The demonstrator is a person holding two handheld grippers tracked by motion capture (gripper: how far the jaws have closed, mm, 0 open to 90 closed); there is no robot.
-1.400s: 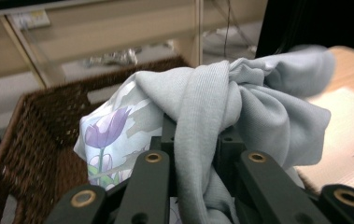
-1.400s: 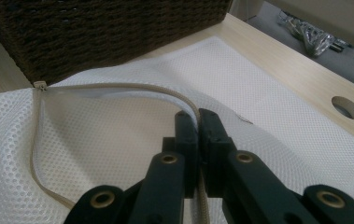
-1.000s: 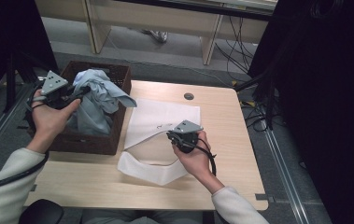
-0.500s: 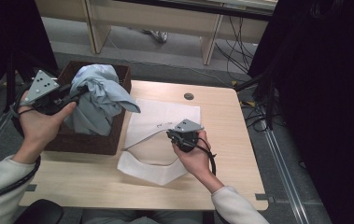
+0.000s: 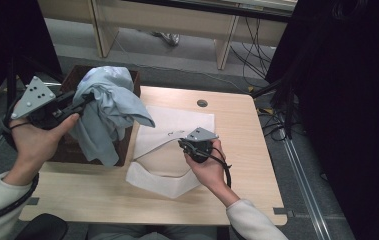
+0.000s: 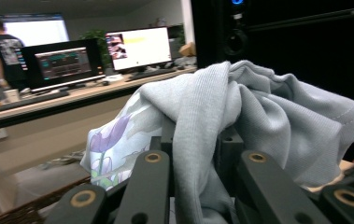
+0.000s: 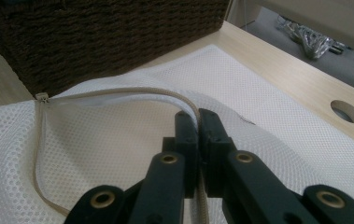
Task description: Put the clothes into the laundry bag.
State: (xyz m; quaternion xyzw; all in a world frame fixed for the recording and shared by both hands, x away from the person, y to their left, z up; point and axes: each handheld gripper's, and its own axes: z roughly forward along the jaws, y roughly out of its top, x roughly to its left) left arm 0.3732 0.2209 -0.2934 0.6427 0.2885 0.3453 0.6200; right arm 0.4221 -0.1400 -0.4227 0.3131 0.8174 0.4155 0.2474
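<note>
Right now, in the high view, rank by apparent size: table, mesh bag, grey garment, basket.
1. Table, clearly largest.
2. Mesh bag and grey garment: look alike in extent, and the garment hangs lifted nearer the camera, so unranked.
3. Basket: mostly hidden by the garment, so its place is unsure.

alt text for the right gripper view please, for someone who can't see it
The right gripper, its two black jaws closed, pinches the beige zipper edge of a white mesh laundry bag and lifts that edge so the bag's mouth gapes. The bag lies on a light wooden table, with a dark woven basket just behind it.
</note>
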